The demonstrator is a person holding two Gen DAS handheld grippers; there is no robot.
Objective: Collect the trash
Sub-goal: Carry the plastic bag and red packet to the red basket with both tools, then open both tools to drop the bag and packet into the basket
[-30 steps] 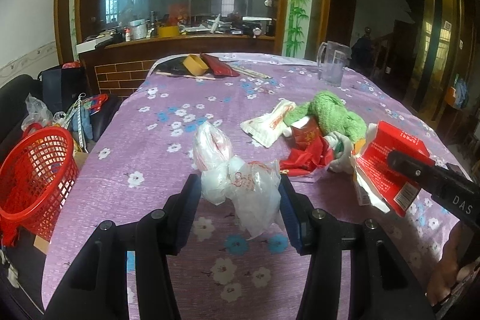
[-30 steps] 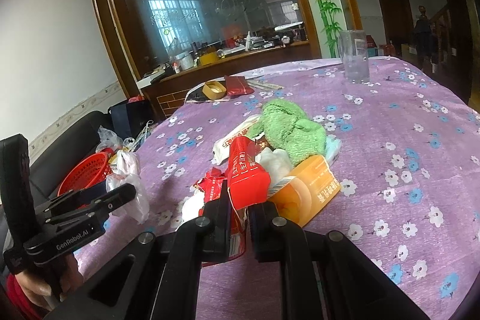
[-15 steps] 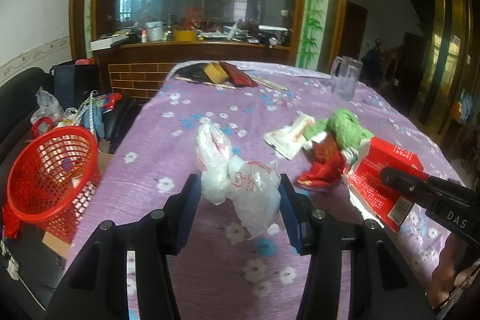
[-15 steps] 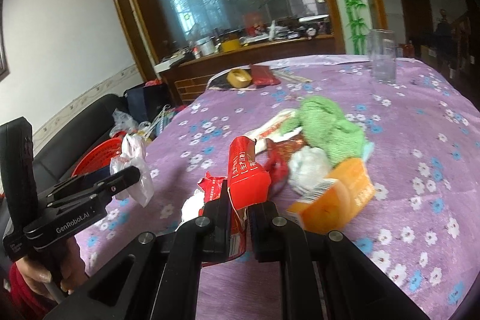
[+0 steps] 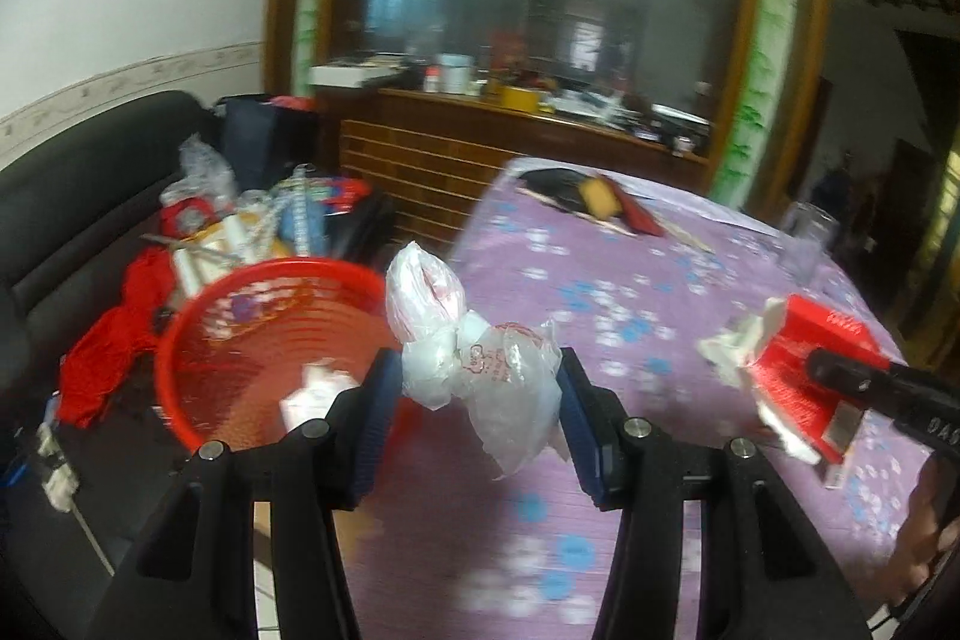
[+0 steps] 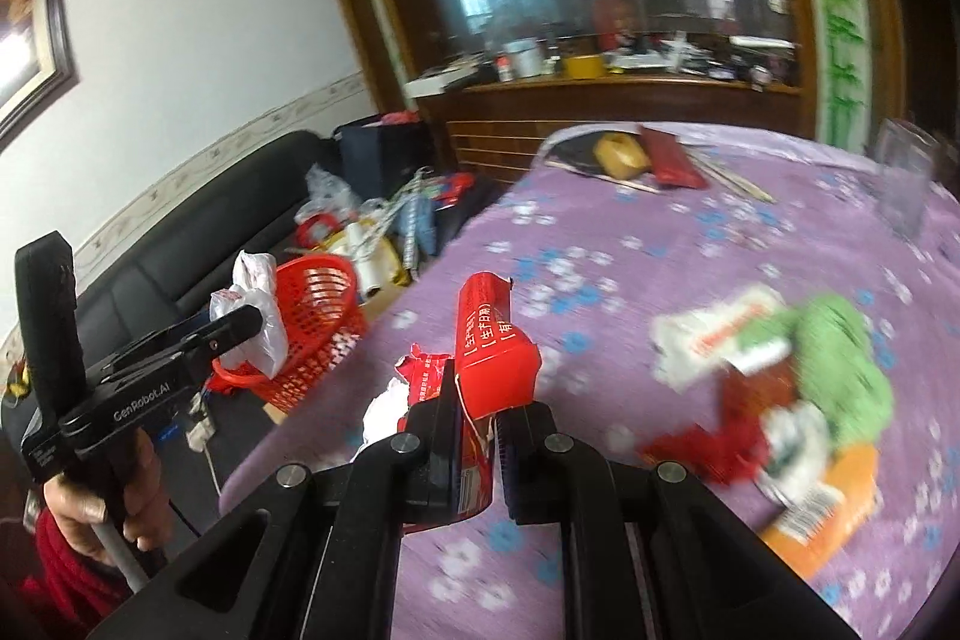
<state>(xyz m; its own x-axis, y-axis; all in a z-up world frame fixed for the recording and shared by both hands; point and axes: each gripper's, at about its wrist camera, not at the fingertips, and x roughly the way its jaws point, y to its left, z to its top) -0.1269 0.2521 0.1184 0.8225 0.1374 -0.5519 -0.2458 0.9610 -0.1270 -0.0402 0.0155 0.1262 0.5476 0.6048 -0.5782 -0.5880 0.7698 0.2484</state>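
My left gripper is shut on a crumpled clear plastic bag and hangs at the left edge of the purple flowered table, just right of the red mesh basket on the floor. A white scrap lies in the basket. My right gripper is shut on a flattened red carton with white paper beside it, over the table's left part. The same carton shows at the right of the left wrist view. In the right wrist view the left gripper with the plastic bag is beside the basket.
More trash lies on the table: a green cloth, a white wrapper, red wrappers and an orange box. A glass jug stands far right. A black sofa with bags and clutter is behind the basket.
Both grippers have swung left and a little up with their loads. The basket now sits directly ahead of the left gripper, and the trash pile has slid right in both views.
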